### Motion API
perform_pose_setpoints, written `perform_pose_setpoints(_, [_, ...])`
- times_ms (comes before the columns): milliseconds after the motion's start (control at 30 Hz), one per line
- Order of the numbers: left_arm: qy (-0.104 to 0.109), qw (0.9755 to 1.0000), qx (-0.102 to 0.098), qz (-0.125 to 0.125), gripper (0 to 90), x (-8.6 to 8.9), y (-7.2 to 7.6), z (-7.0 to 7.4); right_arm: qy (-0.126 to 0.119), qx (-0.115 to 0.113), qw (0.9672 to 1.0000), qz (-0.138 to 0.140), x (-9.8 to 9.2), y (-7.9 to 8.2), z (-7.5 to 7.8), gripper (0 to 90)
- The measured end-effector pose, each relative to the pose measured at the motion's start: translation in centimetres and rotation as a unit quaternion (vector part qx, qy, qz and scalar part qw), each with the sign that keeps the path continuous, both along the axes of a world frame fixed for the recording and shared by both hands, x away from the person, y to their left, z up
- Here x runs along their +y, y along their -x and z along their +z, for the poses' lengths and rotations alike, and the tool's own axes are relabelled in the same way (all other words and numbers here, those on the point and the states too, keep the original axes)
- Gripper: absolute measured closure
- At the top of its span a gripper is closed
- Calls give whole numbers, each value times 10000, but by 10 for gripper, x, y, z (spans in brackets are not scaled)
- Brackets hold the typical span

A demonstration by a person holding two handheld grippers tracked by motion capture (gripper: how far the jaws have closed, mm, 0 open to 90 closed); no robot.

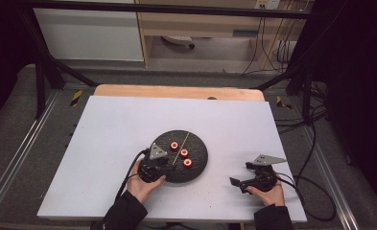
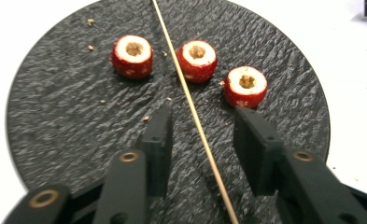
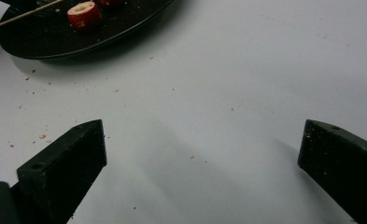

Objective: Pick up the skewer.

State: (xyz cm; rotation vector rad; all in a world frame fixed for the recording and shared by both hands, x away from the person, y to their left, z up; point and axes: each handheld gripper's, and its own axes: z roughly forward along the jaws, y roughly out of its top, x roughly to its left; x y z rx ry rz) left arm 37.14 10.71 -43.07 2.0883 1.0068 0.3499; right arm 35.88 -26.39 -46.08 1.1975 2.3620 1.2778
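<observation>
A round black slate plate (image 1: 201, 143) lies mid-table with three red, white-cored fruit slices (image 1: 184, 153) on it. A thin wooden skewer (image 1: 181, 147) lies across the plate between them. In the left gripper view the slices (image 2: 197, 59) sit in a row ahead of the jaws. My left gripper (image 2: 202, 128) hovers low over the plate (image 2: 55, 116), and the skewer (image 2: 190, 107) runs through the gap between its jaws, touching neither pad. My right gripper (image 1: 241, 173) rests on the white table to the right of the plate, jaws wide with nothing between them (image 3: 202, 140).
The white board (image 1: 119, 124) covers a wooden table, and crumbs dot it near the plate's edge (image 3: 55, 39). Black frame posts (image 1: 40, 81) stand at the back corners. Cables (image 1: 311, 191) trail off the right side. A slice (image 3: 84, 14) and a skewer end (image 3: 22, 15) appear in the right gripper view.
</observation>
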Motion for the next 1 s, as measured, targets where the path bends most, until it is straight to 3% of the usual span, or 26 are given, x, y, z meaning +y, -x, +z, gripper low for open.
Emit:
perform_pose_setpoints(467, [-250, 9991, 292, 194, 758, -11, 0, -7, -3, -9, 10000, -1, 0, 0, 0, 17])
perform_pose_setpoints(1000, [-306, 9978, 312, 501, 879, -13, 0, -5, -10, -7, 10000, 21, 0, 0, -1, 17])
